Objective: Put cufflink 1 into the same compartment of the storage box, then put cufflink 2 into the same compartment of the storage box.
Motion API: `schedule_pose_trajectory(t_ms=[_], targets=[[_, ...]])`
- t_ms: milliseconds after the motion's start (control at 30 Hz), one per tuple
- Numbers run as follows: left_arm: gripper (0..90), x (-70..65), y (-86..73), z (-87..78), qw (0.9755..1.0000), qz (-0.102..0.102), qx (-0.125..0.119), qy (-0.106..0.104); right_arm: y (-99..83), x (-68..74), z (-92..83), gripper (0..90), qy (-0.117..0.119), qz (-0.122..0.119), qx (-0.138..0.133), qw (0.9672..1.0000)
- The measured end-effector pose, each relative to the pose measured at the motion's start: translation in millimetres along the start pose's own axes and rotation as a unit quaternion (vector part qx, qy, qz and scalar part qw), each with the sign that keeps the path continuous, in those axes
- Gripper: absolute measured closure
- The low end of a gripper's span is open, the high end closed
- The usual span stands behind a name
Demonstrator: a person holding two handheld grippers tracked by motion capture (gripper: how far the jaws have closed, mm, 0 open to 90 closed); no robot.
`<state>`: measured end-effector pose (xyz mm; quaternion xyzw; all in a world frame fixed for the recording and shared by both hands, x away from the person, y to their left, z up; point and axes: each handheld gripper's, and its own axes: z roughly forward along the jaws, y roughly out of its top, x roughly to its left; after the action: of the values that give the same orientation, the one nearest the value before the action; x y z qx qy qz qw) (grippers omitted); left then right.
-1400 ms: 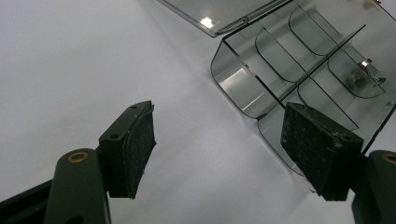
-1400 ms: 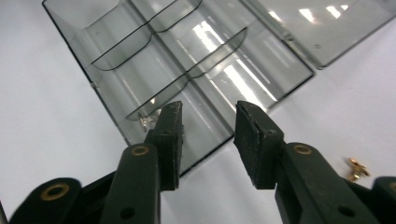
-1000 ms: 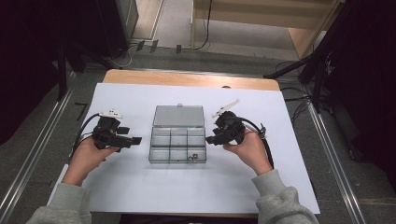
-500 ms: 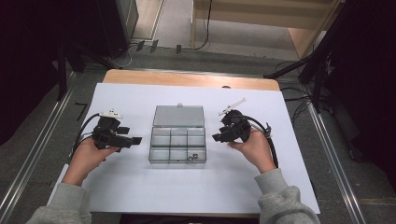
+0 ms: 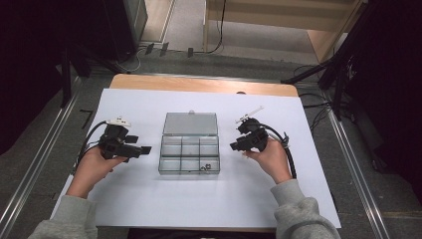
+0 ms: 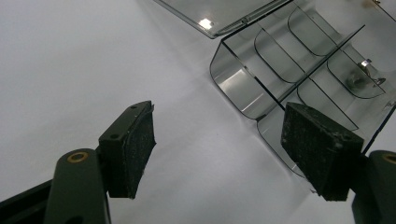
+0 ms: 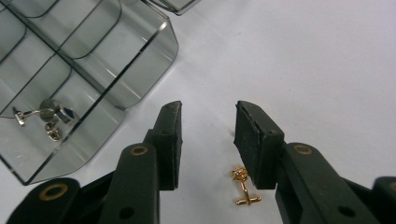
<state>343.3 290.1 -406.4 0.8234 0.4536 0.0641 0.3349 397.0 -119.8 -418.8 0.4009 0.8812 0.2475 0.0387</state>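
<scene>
Right tongs (image 7: 205, 140) hang low over the white counter (image 5: 149, 209), just right of the clear organizer box (image 5: 189, 154). Jaws have just been closing and now stand at a moderate gap, gripping nothing. In the right gripper view a gold cufflink (image 7: 243, 185) lies on the counter below that gap, close to the right-hand pad. Can't tell whether the pad touches it.

Left tongs (image 6: 219, 149) are wide open and empty, held just left of the box with jaws pointing at it. In the left gripper view the near corner of the box sits past the right-hand pad, not between the pads.

Box sits mid-counter between both hands, lid (image 5: 190, 123) flipped open and lying flat on the far side. Its tray is split into compartments. A silver cufflink (image 7: 44, 114) sits in the near-right compartment as the high view shows it.

In the high view the right hand (image 5: 272, 157) and left hand (image 5: 92, 164) each hold their tool, with cables trailing back toward the person.
</scene>
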Motion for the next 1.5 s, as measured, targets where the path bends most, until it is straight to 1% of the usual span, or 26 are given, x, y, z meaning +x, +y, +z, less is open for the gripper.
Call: schedule_pose_trajectory(t_ms=[333, 467, 567, 700, 800, 867, 1033, 1167, 1267, 1300, 1333, 1400, 1500], targets=[[26.8, -0.1, 0.1, 0.1, 1.0000, 0.002, 0.000, 0.000, -2.2, -7.3, 12.6, 65.9, -0.011, 0.020, 0.012, 0.9997], [26.9, 0.3, 0.1, -0.2, 1.0000, 0.000, -0.001, -0.001, -2.3, -9.3, 15.9, 66.4, -0.014, 0.025, 0.013, 0.9995], [26.9, 0.0, 0.2, 0.3, 1.0000, 0.001, 0.000, 0.000, -2.3, -10.1, 18.6, 67.1, -0.018, 0.024, 0.015, 0.9994], [26.8, -0.1, 0.6, 0.6, 1.0000, 0.001, 0.000, 0.000, -2.3, -10.0, 19.7, 67.1, -0.018, 0.026, 0.017, 0.9993], [26.9, -0.1, 0.6, 0.4, 1.0000, 0.000, 0.000, 0.000, -2.9, -10.1, 19.0, 67.1, -0.028, 0.026, 0.021, 0.9991], [26.9, 0.2, 0.5, 0.7, 1.0000, 0.000, 0.001, -0.001, -3.3, -11.6, 17.3, 67.2, -0.030, 0.025, 0.019, 0.9991], [26.9, -0.4, 0.2, 0.6, 1.0000, 0.003, 0.001, 0.001, -4.3, -14.6, 19.8, 67.4, -0.035, 0.036, 0.025, 0.9984], [26.8, -0.4, 0.3, 0.4, 1.0000, 0.000, -0.001, 0.001, -4.0, -13.4, 24.5, 69.2, -0.041, 0.034, 0.033, 0.9981], [26.9, -0.4, 0.5, 0.5, 1.0000, 0.003, 0.001, 0.001, -4.0, -11.2, 30.6, 72.6, -0.043, 0.031, 0.038, 0.9979], [26.8, -0.5, 0.5, 0.6, 1.0000, 0.003, 0.001, 0.001, -3.8, -9.6, 31.1, 74.7, -0.050, 0.026, 0.035, 0.9978], [26.8, -0.6, 0.6, 0.5, 1.0000, 0.003, 0.001, 0.001, -3.3, -8.9, 31.3, 75.2, -0.055, 0.022, 0.038, 0.9975], [26.8, -0.6, 0.5, 0.7, 1.0000, 0.003, 0.001, 0.001, -3.2, -7.8, 31.5, 77.6, -0.059, 0.019, 0.037, 0.9974], [26.9, -0.8, 0.6, 0.7, 1.0000, 0.003, 0.001, 0.000, -3.7, -10.0, 32.0, 78.7, -0.053, 0.024, 0.031, 0.9979]])
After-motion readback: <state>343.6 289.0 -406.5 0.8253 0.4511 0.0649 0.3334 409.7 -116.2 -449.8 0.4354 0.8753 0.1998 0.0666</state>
